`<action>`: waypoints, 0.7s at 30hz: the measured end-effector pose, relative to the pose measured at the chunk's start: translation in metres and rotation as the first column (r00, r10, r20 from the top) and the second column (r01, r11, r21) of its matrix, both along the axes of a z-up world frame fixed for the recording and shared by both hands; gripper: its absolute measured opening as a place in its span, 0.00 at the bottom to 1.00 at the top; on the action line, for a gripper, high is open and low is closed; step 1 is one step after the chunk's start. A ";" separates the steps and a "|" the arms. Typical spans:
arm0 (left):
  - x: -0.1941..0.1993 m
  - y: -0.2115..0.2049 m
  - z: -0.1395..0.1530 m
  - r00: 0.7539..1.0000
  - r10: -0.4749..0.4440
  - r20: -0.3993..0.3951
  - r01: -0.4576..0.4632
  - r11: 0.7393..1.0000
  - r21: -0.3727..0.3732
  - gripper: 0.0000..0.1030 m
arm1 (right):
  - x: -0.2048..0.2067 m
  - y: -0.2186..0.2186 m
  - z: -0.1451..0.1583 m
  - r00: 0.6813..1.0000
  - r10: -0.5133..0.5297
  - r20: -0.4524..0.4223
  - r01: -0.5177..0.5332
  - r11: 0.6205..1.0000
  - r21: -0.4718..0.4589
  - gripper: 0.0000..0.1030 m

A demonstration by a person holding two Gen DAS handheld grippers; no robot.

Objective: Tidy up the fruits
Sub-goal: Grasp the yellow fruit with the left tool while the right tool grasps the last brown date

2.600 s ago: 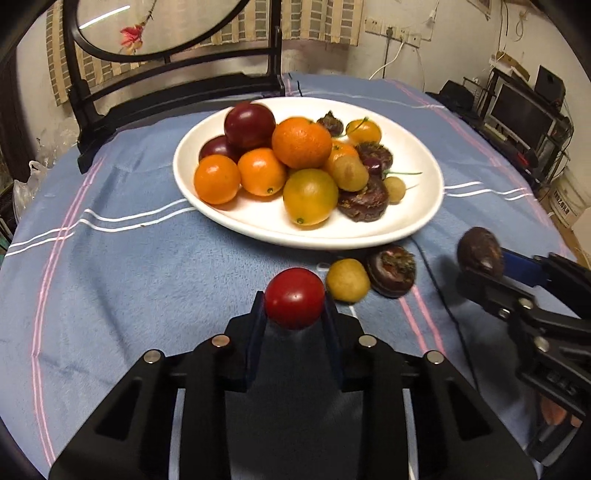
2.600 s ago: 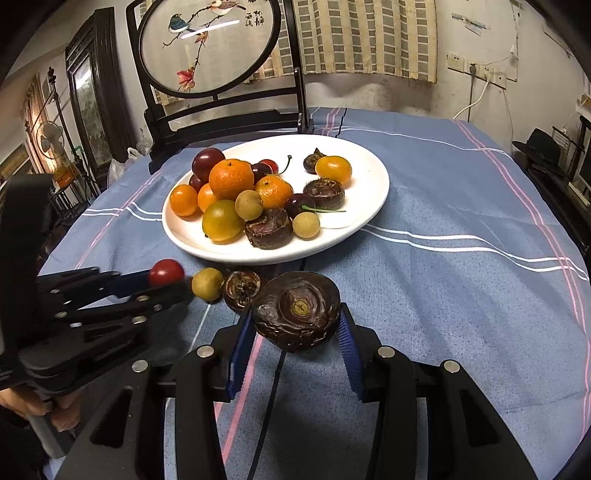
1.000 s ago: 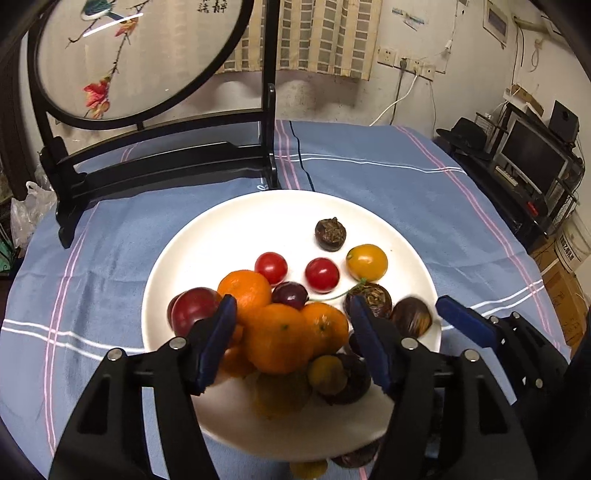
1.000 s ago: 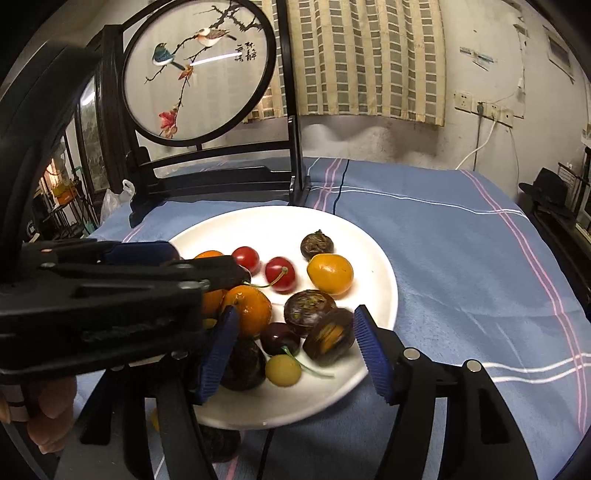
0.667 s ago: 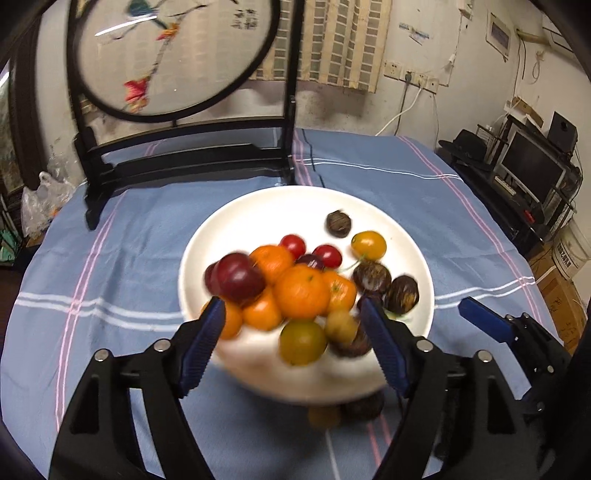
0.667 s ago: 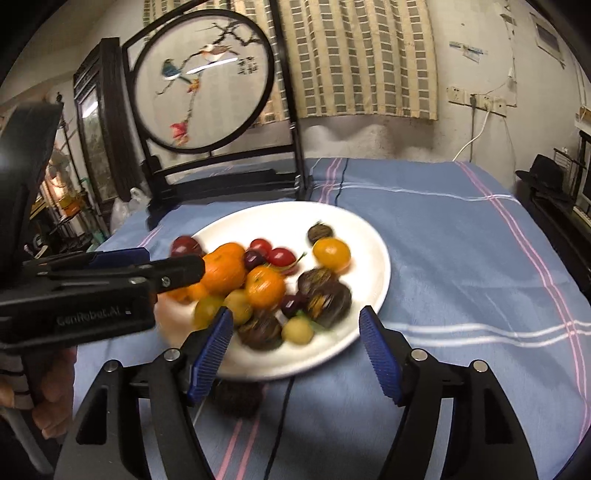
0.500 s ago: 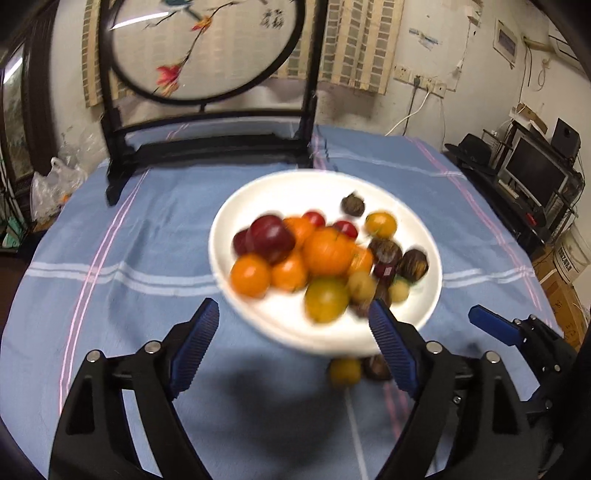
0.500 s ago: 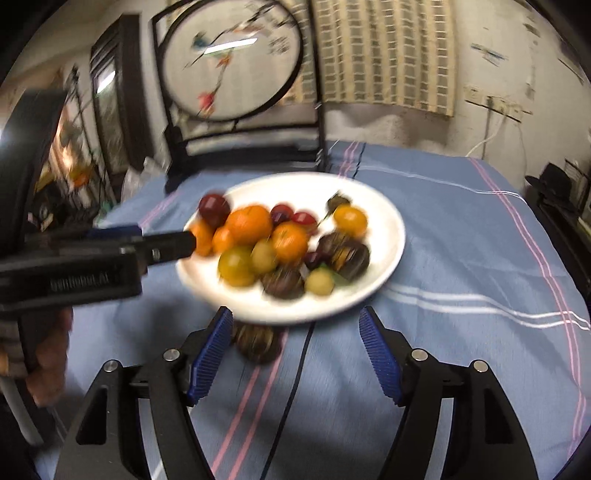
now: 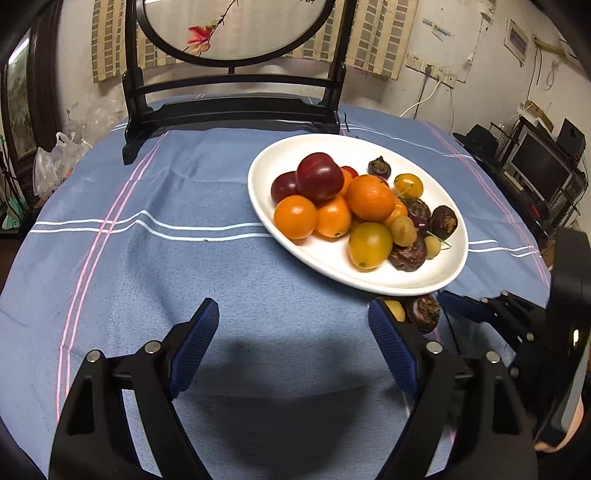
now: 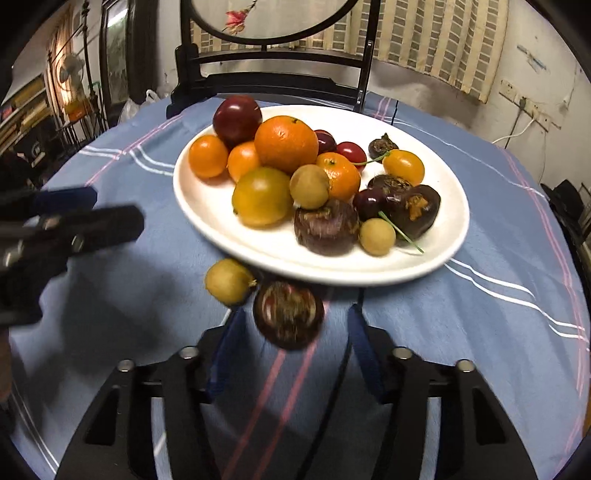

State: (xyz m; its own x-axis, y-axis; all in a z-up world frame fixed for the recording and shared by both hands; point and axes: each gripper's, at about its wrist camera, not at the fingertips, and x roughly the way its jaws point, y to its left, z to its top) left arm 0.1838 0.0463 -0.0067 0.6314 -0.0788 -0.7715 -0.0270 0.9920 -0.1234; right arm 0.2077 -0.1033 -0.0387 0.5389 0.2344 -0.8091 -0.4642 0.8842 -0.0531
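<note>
A round tabletop [image 9: 229,266] is covered by a blue cloth [image 9: 177,192] crossed with white and pink stripes. At its far edge a dark wooden stand [image 9: 229,107] carries a round painted screen [image 9: 236,22]. Striped curtains [image 10: 436,40] hang on the wall behind, sockets and cables are seen on the right wall, and a monitor [image 9: 535,166] sits on a rack to the right. A plastic bag [image 9: 59,158] lies at the far left.

A white oval plate [image 10: 207,206] rests on the cloth, its long axis seen from the right wrist view running from the far left to the near right. On it are piled a dark red plum [image 10: 237,120], a large orange [image 10: 286,144], smaller oranges, a yellow-orange tomato [image 10: 261,201], cherry tomatoes, cherries with green stems, small tan fruits and dark brown water chestnuts [image 10: 327,230].

Just off the near rim, two pieces lie on the cloth side by side: a small yellow fruit [image 10: 229,282] and a dark chestnut [image 10: 288,314]. The chestnut is seen between and just ahead of the spread blue pads of the right tool [image 10: 291,350], which is open and grips nothing; contact cannot be told because of blur. The left tool [image 9: 295,343] is held wide open over bare cloth, empty, to the left of the plate.
</note>
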 end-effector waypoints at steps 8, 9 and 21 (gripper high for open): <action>-0.003 -0.017 -0.007 0.998 -0.058 -0.027 0.059 0.998 0.025 0.79 | -0.007 -0.018 0.008 1.000 -0.020 -0.019 0.022 0.998 0.064 0.37; -0.004 -0.023 -0.008 0.997 -0.074 -0.036 0.075 0.997 0.028 0.79 | -0.010 -0.024 0.011 1.000 -0.029 -0.010 0.029 0.997 0.070 0.37; 0.008 -0.084 -0.029 0.979 -0.182 -0.097 0.191 0.976 0.100 0.58 | -0.019 -0.075 0.028 0.995 -0.098 0.008 0.095 0.982 0.163 0.37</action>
